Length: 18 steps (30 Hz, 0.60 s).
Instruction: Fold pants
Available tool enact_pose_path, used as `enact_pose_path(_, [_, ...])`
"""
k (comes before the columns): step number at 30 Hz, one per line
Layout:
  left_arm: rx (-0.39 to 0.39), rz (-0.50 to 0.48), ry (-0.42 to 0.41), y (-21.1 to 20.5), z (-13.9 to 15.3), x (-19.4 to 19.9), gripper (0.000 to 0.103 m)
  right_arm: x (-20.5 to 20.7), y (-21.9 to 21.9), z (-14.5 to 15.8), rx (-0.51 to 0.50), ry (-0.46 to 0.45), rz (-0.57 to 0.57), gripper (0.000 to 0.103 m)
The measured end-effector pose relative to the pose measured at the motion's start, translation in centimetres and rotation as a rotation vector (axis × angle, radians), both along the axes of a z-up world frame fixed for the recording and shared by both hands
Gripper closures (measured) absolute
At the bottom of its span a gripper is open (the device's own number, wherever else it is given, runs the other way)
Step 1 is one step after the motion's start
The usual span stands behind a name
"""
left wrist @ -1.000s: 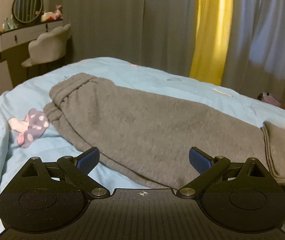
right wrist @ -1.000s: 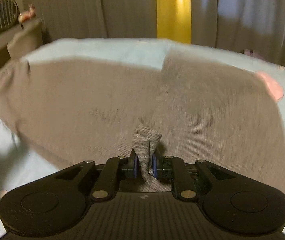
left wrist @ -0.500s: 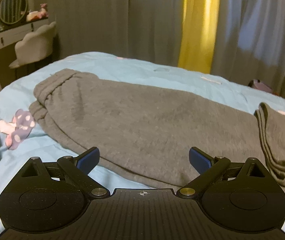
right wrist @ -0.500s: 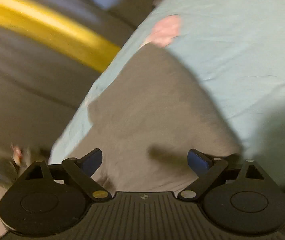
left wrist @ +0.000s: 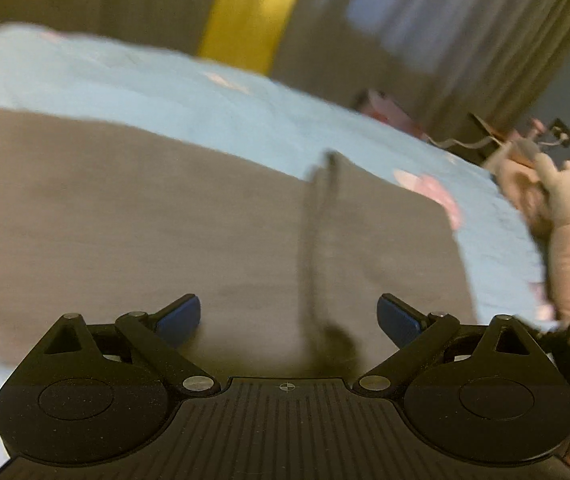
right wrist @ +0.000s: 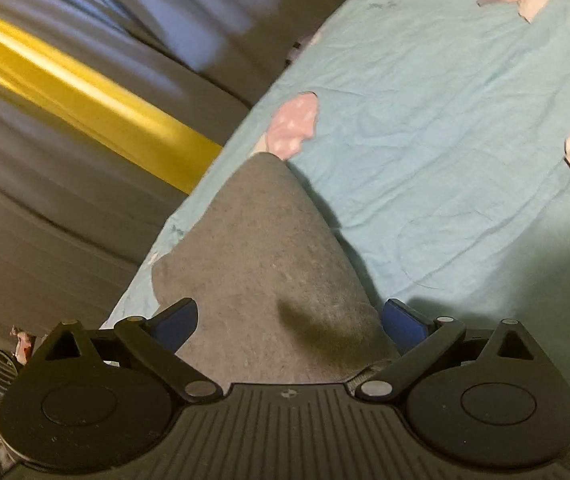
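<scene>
Right tool (right wrist: 289,320) just dropped the grey knit pants (right wrist: 261,248), jaws still spreading, nothing clamped; left tool (left wrist: 288,316) also apart, empty; pants lie part-folded on light-blue bed sheet (right wrist: 445,140), next fold pending.

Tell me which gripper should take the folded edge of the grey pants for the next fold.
Probably left. The left gripper is open, with the dark folded edge of the grey knit pants running up between its fingers. The right gripper is opening, over plain cloth near the pants' end.
</scene>
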<state>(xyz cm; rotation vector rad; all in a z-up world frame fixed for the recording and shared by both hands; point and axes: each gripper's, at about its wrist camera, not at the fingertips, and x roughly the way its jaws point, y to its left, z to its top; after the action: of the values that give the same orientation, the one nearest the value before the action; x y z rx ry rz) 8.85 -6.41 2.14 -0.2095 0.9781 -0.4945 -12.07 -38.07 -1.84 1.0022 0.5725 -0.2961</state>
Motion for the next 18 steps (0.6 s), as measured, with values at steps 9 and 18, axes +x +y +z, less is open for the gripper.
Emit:
enact_pose_path(9, [-0.009, -0.016, 0.271, -5.0, -5.4, 5.7, 0.048, 0.8, -0.2, -1.0, 0.015, -0.017, 0.011, 0.004])
enact_pose_path(18, [-0.055, -0.002, 0.271, -6.2, -6.7, 6.4, 0.084, 0.9, -0.6, -1.6, 0.042, -0.031, 0.001, 0.004])
